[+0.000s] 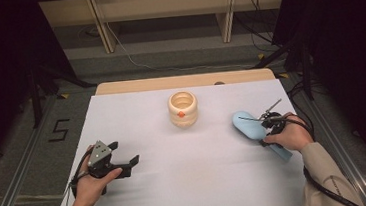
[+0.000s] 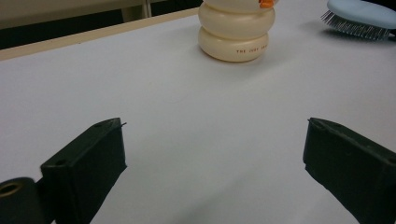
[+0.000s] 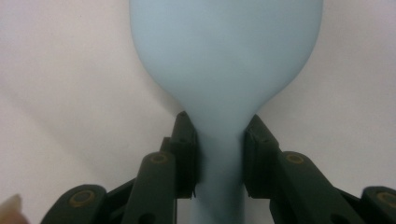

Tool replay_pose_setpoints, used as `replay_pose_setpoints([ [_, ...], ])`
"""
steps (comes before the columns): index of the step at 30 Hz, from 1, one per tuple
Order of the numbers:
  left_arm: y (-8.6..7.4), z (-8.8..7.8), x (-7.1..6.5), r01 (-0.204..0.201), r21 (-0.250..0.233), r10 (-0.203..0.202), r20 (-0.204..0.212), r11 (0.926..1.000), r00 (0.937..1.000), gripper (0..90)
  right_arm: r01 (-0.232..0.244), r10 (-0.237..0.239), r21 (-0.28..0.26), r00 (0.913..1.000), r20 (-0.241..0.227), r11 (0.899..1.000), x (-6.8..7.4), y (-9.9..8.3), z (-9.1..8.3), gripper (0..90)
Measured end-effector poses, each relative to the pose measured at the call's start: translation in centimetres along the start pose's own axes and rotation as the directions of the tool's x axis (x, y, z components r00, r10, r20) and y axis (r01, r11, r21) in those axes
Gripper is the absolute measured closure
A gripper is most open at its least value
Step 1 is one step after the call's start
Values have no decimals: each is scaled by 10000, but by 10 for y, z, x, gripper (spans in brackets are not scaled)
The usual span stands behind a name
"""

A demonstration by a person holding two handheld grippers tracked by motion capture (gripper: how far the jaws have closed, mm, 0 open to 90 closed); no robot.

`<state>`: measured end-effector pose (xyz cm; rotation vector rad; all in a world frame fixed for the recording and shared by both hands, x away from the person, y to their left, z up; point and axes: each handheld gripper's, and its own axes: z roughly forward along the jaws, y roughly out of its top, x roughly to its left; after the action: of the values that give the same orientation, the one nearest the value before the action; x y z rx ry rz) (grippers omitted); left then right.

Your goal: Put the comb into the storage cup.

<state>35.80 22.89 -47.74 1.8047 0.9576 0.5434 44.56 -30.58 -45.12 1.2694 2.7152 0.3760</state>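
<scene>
Two grippers: right gripper (image 3: 219, 154) clamps hairbrush (image 3: 224, 60) neck; left gripper (image 2: 215, 163) wide open.

my table (image 1: 143, 187) glows evenly under overhead light, the room dark around; my close views are soft, shadows faint

Left gripper (image 1: 126, 166): black jaws, grey three-cornered top plate. Right gripper (image 3: 219, 156): black jaws, brass-coloured pivot screws, black cable. Sleeves (image 1: 327, 170) beige.

The floor (image 1: 34, 146) bears "5"; the cream holder (image 2: 236, 28) "THE JUDY".
</scene>
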Motion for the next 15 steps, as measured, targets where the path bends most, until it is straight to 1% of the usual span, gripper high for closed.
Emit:
replay_pose_setpoints([
  [5,0,0,0,0,1,0,-4,10000,10000,53,-48,49,-279,10000,34,9996,1,-1,-2,702],
  [15,0,0,0,13,-6,-13,-3,10000,10000,53,-122,128,-636,9999,93,9979,5,-2,-7,702],
])
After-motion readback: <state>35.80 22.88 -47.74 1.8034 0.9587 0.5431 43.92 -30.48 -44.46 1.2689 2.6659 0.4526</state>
